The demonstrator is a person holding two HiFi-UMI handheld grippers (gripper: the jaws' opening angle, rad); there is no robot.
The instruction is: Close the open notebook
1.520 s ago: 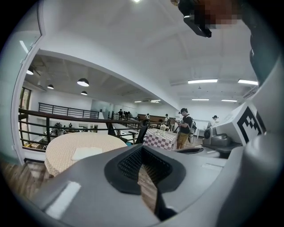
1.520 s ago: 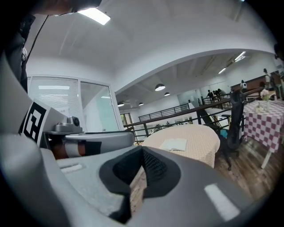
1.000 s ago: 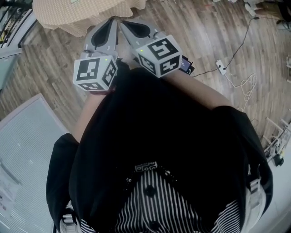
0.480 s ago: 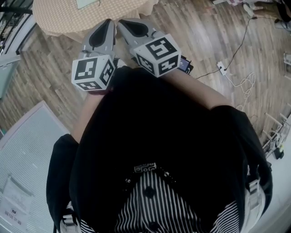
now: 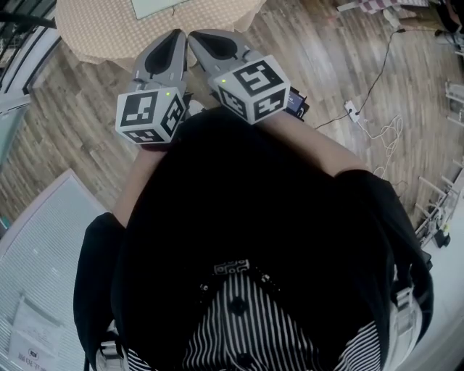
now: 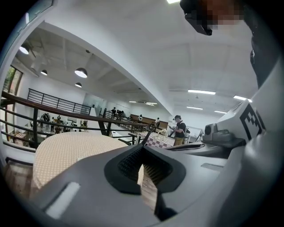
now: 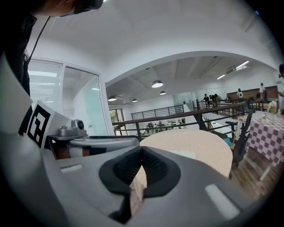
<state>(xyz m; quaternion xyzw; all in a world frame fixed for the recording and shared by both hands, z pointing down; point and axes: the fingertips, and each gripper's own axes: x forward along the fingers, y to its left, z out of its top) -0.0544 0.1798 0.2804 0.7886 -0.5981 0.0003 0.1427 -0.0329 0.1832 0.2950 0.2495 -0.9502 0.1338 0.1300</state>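
Just short of the round table (image 5: 94, 29), the left gripper (image 5: 175, 35) and the right gripper (image 5: 194, 35) are being held side by side, each with its jaws pressed together on nothing. On it, the notebook (image 5: 154, 6) is lying as a pale sheet, partly cut off. Approach is judged to be in hand; a reach to one cover is being called for next. No legible writing is being shown, only square markers on the cubes (image 5: 148, 116).
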